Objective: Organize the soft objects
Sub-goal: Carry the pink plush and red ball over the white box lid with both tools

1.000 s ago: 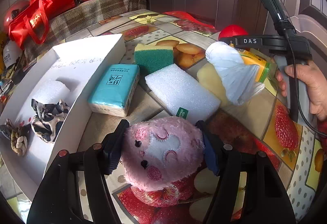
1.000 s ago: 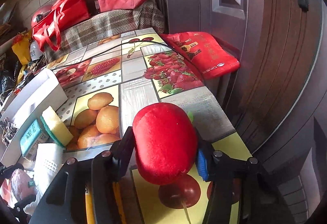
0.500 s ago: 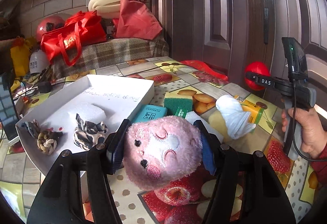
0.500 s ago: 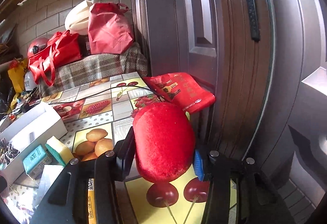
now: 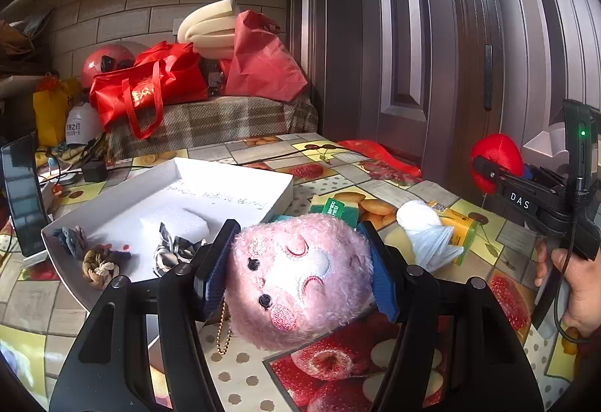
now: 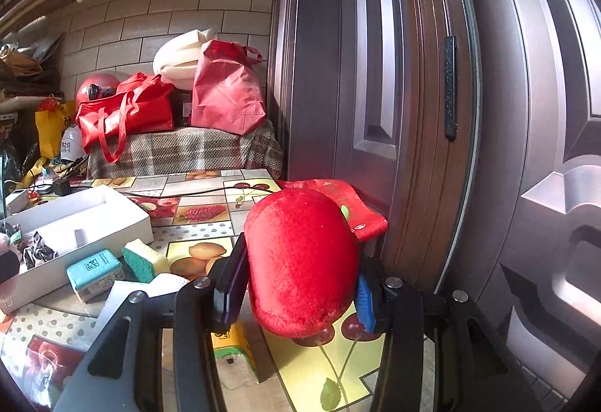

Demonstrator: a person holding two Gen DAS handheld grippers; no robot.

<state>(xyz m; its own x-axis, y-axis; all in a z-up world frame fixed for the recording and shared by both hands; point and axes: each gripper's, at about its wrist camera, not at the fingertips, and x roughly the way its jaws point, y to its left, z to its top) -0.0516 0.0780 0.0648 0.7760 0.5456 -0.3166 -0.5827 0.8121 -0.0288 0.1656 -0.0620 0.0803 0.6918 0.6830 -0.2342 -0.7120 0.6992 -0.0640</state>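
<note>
1. Both grippers have risen and tilted up since the earlier frames, so the brick wall and the door now fill much of each view, and the table sits lower.
2. Left gripper (image 5: 296,280) is clenched on the pink plush toy (image 5: 296,280), its blue pads pressed into both sides; the toy hangs above the table's near edge, just beside the white box (image 5: 225,182).
3. Right gripper (image 6: 296,284) grasps the red plush (image 6: 300,261), held clear of the table (image 6: 210,224) near its door-side edge.
4. Hair ties (image 5: 101,261) and a foam block (image 5: 176,222) lie inside the box.
5. Outside it, toward the middle of the table, rest a teal tissue pack (image 6: 95,271), a green sponge (image 6: 144,259) and a white cloth bundle (image 5: 424,231).
</note>
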